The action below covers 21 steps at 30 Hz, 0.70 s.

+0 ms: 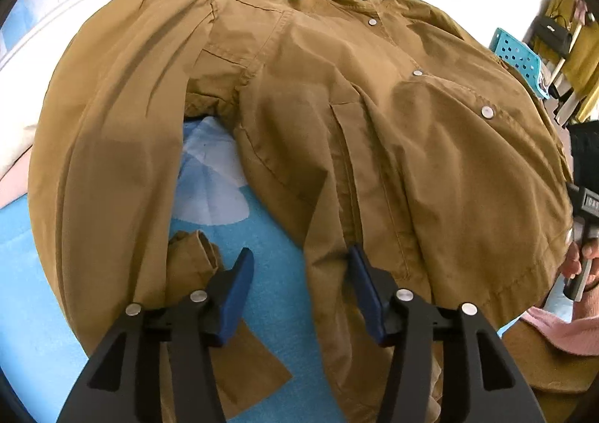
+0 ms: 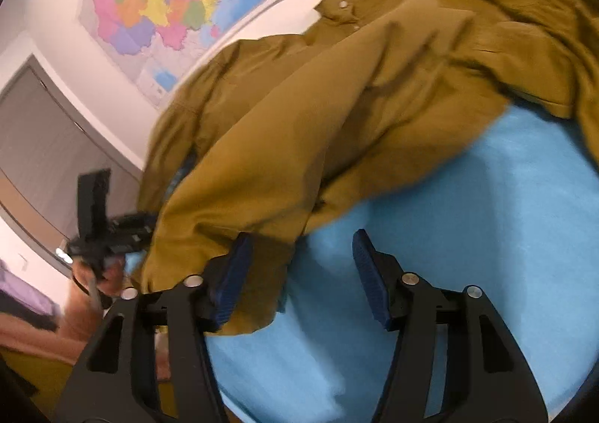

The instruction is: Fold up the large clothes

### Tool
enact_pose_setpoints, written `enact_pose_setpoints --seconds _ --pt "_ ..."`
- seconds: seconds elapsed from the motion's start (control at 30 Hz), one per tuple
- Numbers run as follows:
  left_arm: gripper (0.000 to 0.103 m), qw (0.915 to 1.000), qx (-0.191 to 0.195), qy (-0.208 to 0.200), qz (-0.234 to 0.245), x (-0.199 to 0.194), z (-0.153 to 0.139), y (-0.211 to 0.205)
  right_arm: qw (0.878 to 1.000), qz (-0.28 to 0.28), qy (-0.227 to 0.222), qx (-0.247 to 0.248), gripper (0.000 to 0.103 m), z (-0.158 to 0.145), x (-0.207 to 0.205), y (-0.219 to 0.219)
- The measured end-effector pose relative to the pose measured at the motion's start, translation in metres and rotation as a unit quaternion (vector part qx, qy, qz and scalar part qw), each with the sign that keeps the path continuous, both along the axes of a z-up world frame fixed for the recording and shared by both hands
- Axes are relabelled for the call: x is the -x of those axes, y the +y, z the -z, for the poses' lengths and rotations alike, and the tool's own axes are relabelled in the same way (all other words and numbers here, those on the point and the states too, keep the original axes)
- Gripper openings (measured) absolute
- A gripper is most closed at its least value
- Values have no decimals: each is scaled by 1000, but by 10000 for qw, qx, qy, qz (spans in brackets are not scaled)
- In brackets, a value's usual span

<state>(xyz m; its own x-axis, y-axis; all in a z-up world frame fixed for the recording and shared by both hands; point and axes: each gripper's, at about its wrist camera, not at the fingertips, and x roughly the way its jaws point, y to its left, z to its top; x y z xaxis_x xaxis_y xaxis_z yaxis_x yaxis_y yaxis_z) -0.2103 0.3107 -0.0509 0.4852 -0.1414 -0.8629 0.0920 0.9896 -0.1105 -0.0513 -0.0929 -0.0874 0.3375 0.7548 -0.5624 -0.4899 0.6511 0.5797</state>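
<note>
A large brown snap-button jacket (image 1: 337, 105) lies front up on a blue sheet (image 1: 262, 236); its left sleeve runs down to a cuff (image 1: 194, 250). My left gripper (image 1: 299, 280) is open above the sheet, between the cuff and the jacket's bottom hem; its right finger (image 1: 365, 288) lies against the hem. In the right wrist view the jacket (image 2: 337, 105) is bunched up, and my right gripper (image 2: 303, 262) is open over the blue sheet (image 2: 468, 236) at the hem's edge; its left finger (image 2: 234, 273) touches the fabric.
A map (image 2: 168, 0) hangs on the wall behind. A turquoise perforated stool (image 1: 520, 56) and hanging clothes stand at the far right. The right gripper's handle and hand (image 1: 584, 258) show at the right edge. Pink cloth (image 1: 561, 329) lies at the lower right.
</note>
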Motion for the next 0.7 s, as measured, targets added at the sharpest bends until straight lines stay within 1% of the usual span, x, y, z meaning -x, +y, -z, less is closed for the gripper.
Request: enact_pose_setpoints --seconds 0.03,0.1,0.17,0.2,0.23,0.27,0.3,0.33,0.37,0.43,0.5,0.57,0.63,0.67,0.7 --pt "52 10000 54 7 -5 -1 0 1 10000 27 -24 -55 81 0 -2 2" --pt "52 10000 96 -7 -17 -1 1 1 9998 -41 -5 -180 84 -1 -8 11" --pt "51 9999 89 -45 -12 -1 0 0 9988 -112 45 -469 78 1 -13 16" --pt "47 9999 126 -78 -5 -1 0 0 9971 -203 147 -716 60 4 -16 18" --pt "37 9997 204 -95 3 -1 0 1 9968 -143 204 -761 36 7 -17 16" --pt "29 9995 285 -107 -3 -1 0 1 9976 -72 183 -666 23 7 -18 15" --pt "11 9989 470 -75 -10 -3 0 3 9973 -68 174 -712 9 5 -17 9" --pt "8 9981 608 -47 -30 -3 0 5 9965 -47 220 -802 4 3 -16 -1" --pt "7 9980 626 -66 -103 -3 -1 6 9967 -26 170 -794 4 -3 -12 -11" --pt "5 9978 642 -111 -133 -2 -5 6 9969 31 -87 -777 3 -20 0 -36" --pt "4 9973 695 -169 -157 0 -10 7 9968 146 -409 -666 3 -49 21 -68" --pt "3 9965 763 -277 -187 3 -16 11 9941 386 -708 -721 3 -78 45 -107" --pt "3 9962 722 -385 -296 6 -23 16 9903 748 -1048 -530 3 -100 66 -140" --pt "3 9963 701 -393 -318 7 -24 19 9890 877 -1086 -496 3 -103 72 -150" --pt "4 9966 661 -377 -329 8 -23 20 9888 984 -1024 -451 3 -101 75 -162"
